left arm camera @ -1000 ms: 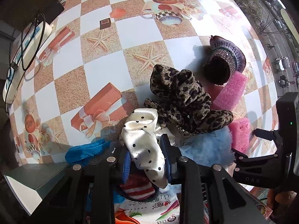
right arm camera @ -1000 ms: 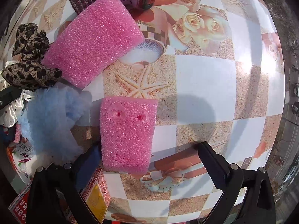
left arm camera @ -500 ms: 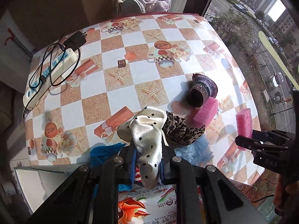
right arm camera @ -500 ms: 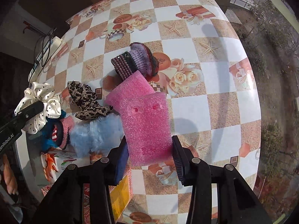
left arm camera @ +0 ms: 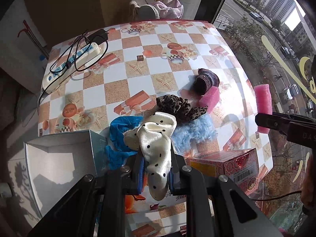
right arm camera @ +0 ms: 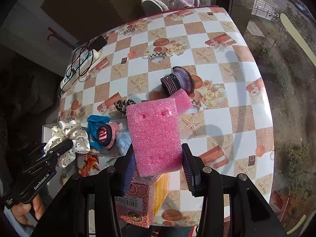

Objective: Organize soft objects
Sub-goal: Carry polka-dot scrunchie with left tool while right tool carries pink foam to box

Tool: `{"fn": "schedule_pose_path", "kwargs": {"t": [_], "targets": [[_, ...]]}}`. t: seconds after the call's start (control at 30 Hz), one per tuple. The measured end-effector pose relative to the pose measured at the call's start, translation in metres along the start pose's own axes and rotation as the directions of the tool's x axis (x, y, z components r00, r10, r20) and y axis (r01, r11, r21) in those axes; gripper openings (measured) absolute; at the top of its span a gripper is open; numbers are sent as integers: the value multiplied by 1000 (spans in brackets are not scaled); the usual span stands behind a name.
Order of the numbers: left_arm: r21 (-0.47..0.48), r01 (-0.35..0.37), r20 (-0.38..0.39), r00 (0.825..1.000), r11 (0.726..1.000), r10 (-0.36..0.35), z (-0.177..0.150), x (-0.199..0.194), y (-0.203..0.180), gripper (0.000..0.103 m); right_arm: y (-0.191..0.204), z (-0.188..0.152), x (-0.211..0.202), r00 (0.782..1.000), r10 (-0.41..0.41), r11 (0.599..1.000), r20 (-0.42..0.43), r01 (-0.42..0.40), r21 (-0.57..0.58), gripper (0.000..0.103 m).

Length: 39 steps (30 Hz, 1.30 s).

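My left gripper point(left arm camera: 156, 167) is shut on a white scrunchie with black dots point(left arm camera: 156, 138) and holds it above the table; it also shows in the right wrist view point(right arm camera: 69, 138). My right gripper point(right arm camera: 158, 158) is shut on a pink foam block point(right arm camera: 156, 134), lifted above the table, also seen in the left wrist view point(left arm camera: 262, 106). On the table lie a leopard scrunchie point(left arm camera: 177, 106), a blue fluffy piece point(left arm camera: 195, 132), a second pink foam block point(left arm camera: 210, 98), a knitted purple piece point(left arm camera: 206, 80) and a blue cloth point(left arm camera: 120, 136).
An open white box point(left arm camera: 59, 158) stands at the table's near left edge. A red carton point(left arm camera: 227, 165) stands at the near edge, also in the right wrist view point(right arm camera: 138, 197). A power strip with cables point(left arm camera: 73, 63) lies far left. A printed bag point(left arm camera: 142, 201) lies under my left gripper.
Both grippers have risen well above the table. The left lifted the dotted scrunchie off the pile. The right closed on the pink foam block and lifted it.
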State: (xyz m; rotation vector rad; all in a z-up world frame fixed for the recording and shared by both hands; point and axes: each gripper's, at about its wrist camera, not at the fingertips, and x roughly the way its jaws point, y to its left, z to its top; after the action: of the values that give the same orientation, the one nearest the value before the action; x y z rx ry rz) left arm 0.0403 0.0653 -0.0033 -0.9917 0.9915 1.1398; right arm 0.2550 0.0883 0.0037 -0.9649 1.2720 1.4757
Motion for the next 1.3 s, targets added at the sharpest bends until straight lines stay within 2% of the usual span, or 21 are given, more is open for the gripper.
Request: {"fn": "schedule_pose_path", "kwargs": {"t": [0.3,0.6,0.93,1.3], "targets": [[-65,-25,13,1000,998,26,-43,-27,26,21,55,-26,-16,1000,19,996,1,-18,-87,46],[-150,-41,19,999,988,45,-83,-42,61,21,122,-56,-4,997,36,978,-66,-49,-205,46],[-270,-60,45,996,961,74,-111,-56,102,20,174,-77,5,993,25,945,-117,-62,-321,46],[-372,-68,33,996,926,87,-142,-59,133,20,219,-93,15,988,3,900,-154,-70,-431,46]]}}
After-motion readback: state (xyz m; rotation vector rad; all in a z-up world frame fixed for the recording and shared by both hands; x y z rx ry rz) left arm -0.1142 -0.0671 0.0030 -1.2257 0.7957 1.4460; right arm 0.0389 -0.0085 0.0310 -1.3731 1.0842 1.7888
